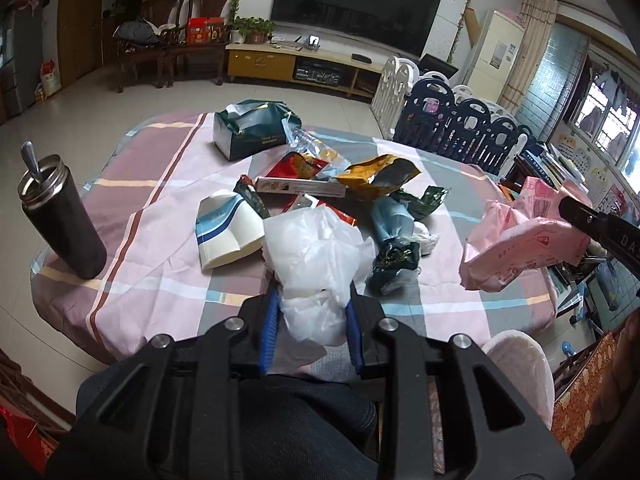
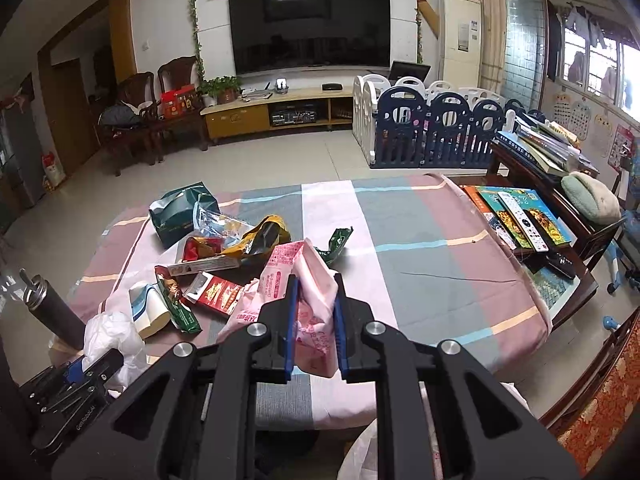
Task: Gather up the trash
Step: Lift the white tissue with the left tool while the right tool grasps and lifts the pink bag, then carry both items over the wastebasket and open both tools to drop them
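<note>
Reading "DA" on right hand-held gripper (image 1: pixel 576 210)

Apparently "GenRobot.AI" on the left gripper (image 2: pixel 86 374)

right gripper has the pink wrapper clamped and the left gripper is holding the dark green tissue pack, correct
Not quite. The right gripper does clamp the pink wrapper, but the left gripper holds the white plastic bag, not the dark green tissue pack, which lies untouched at the table's far side. The left wrist view shows this.
</note>
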Tool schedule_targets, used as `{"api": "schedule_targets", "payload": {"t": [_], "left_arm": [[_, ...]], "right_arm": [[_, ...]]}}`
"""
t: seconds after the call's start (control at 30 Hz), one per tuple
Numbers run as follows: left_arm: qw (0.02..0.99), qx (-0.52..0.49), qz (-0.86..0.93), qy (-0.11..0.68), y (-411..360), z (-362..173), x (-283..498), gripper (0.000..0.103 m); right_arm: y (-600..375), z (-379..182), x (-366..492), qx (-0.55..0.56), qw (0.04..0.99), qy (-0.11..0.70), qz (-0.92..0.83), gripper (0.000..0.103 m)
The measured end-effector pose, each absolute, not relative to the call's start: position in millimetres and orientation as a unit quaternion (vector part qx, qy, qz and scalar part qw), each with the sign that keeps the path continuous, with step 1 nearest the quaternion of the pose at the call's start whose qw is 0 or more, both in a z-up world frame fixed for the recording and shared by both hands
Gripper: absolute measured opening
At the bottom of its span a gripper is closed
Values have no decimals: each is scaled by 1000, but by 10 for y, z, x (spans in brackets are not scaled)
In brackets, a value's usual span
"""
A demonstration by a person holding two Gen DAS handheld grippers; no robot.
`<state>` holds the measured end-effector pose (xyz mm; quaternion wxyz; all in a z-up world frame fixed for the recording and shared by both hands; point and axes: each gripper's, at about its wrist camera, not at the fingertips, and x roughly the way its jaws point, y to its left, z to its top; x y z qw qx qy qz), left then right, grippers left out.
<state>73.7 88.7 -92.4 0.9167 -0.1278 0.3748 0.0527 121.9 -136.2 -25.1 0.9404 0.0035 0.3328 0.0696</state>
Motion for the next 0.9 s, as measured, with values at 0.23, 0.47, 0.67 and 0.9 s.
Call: {"api": "schedule_targets", "payload": {"t": [0.23, 0.47, 0.67, 0.9], "left_arm": [[921, -131, 55, 363, 897, -789, 652, 29], [923, -112, -10, 368, 466, -735, 603, 29], [921, -75, -66, 376, -28, -740, 539, 29], [916, -48, -108, 384, -383, -772, 473, 29]], "right_arm": [[-1284, -157, 1069, -15, 944, 321, 76, 17], [-1864, -111, 866, -40, 945, 324, 16, 17], [-2579, -265, 743, -21, 933, 356, -56, 17], [-2904, -611, 602, -45, 908, 405, -95, 17]]}}
